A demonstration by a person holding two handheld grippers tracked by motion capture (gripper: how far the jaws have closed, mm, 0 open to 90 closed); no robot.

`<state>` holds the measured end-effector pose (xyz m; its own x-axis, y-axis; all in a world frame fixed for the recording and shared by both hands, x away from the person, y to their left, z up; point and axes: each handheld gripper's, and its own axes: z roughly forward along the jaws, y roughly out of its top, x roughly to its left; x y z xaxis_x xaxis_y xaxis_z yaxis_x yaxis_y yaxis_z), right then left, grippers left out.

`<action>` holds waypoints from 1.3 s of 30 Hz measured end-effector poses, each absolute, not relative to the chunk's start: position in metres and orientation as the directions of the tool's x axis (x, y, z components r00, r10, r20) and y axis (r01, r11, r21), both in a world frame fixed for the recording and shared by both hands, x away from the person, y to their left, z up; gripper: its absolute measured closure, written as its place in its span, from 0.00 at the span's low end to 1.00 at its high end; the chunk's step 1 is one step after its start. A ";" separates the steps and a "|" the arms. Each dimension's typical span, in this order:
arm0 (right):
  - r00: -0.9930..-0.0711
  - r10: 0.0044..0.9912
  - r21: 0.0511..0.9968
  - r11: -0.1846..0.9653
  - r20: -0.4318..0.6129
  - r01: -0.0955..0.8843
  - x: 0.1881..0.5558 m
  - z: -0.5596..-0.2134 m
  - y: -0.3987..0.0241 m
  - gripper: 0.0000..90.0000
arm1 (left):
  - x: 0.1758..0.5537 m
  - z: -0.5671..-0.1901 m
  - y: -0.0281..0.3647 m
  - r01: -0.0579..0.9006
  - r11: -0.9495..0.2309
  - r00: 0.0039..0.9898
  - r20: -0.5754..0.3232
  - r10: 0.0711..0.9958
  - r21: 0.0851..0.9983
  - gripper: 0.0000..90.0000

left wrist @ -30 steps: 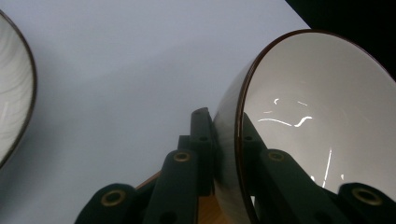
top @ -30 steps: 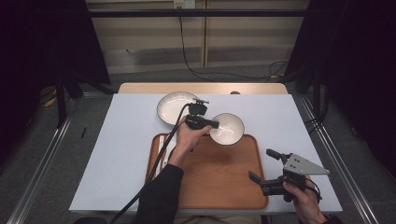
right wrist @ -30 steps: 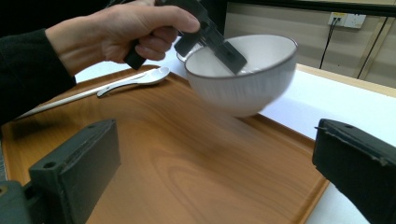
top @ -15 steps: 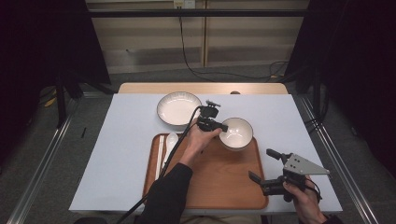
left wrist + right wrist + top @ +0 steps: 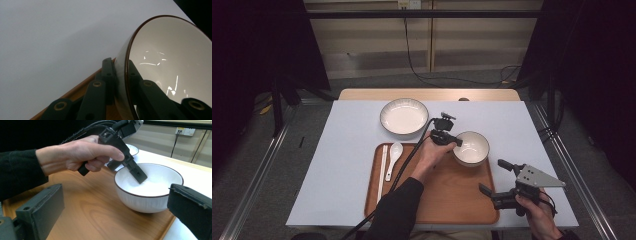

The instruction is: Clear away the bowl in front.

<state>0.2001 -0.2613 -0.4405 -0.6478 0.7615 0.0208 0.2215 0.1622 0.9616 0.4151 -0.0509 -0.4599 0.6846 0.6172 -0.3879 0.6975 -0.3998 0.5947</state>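
Left gripper (image 5: 454, 141), seen from above, is clamped on the bowl (image 5: 472, 148), which has been carried off the plate's (image 5: 404, 116) side and onto the wooden tray's (image 5: 447, 195) far right corner. Its own view shows the rim pinched between both jaws. From the right gripper (image 5: 115, 212), held wide open nearby, the bowl (image 5: 149, 188) looks set down, so letting go is probably next.
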 end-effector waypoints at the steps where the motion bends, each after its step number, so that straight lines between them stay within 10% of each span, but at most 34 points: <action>1: -0.647 0.763 0.961 0.164 0.019 0.222 0.200 -0.440 -0.262 0.00 | 0.415 -0.460 -0.051 0.702 -0.393 0.679 -0.393 0.620 0.594 0.91; 22: -0.641 0.767 0.963 0.154 0.025 0.221 0.199 -0.440 -0.261 0.00 | 0.417 -0.458 -0.053 0.653 -0.382 0.708 -0.347 0.615 0.654 0.79; 39: -0.640 0.768 0.963 0.155 0.023 0.220 0.199 -0.440 -0.261 0.00 | 0.409 -0.437 -0.020 0.560 -0.322 0.724 -0.261 0.638 0.763 0.15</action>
